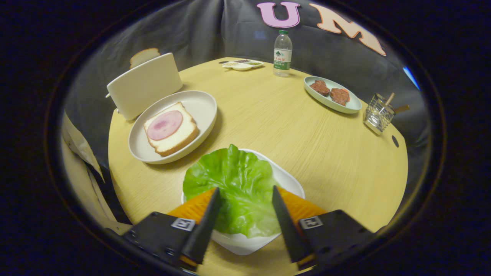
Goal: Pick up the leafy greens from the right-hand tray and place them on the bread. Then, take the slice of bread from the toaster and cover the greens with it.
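Note:
A green lettuce leaf lies on a white tray right under my gripper. The fingers stand apart on either side of the leaf, above it, and press on nothing. Beyond them to the left a round white plate holds a slice of bread with a pink round of ham on top. Behind that plate stands a white toaster with a slice of bread sticking up out of it.
On the round wooden table, a pale green oval plate with two brown patties sits far right. A water bottle and a small divided dish stand at the back. A wire basket sits at the right edge.

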{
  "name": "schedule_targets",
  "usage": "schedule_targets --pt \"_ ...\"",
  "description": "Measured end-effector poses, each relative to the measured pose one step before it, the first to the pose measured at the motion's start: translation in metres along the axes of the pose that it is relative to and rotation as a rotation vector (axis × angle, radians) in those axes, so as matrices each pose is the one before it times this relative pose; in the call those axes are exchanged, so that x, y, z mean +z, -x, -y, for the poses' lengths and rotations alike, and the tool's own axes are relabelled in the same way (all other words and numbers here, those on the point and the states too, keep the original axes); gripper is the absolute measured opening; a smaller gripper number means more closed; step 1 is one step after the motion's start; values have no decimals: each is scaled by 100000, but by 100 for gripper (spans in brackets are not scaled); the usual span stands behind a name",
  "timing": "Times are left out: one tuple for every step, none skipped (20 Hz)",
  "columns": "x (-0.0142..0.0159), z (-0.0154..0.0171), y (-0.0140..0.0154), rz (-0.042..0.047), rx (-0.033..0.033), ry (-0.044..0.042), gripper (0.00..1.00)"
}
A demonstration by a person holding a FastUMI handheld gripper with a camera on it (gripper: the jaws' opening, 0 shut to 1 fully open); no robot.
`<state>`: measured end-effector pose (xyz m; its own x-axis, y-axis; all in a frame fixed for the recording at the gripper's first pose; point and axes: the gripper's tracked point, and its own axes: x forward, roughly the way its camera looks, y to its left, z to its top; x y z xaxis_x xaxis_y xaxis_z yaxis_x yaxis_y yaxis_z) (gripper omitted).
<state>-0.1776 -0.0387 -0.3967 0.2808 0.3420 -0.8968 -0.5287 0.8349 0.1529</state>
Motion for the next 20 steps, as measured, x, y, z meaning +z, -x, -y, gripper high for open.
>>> schedule_targets --pt "73 -98 43 590 -781 896 64" --pt "-104 -62 -42 -627 -674 670 49" --pt "164 -356 81 677 1085 -358 49" --pt "-117 -18 -60 -120 -1341 460 34" --pt "620 -327 -286 384 544 1238 18" --pt "-461 79 115 -59 -1229 1911 14" --pt "151 -54 425 -61 -664 1321 8" --pt "-1 -96 -97 -172 -367 418 8" --pt "65 -100 -105 90 -258 508 8" --pt "127 58 329 728 -1284 920 8" --pt "12 -59 -151 -757 -633 982 4" --pt "120 -109 326 -225 -651 521 4" --pt "129 -293 120 -147 385 111 4" --pt "336 -194 299 490 -360 95 4" --pt "364 -126 379 741 -6 -110 4" --pt "492 -191 422 674 110 -461 4" --pt "531 -373 333 907 544 -498 4" --pt "626 -201 406 985 129 14 4" --pt "581 -303 326 750 187 328 4" --pt "648 -220 332 861 60 523 4"
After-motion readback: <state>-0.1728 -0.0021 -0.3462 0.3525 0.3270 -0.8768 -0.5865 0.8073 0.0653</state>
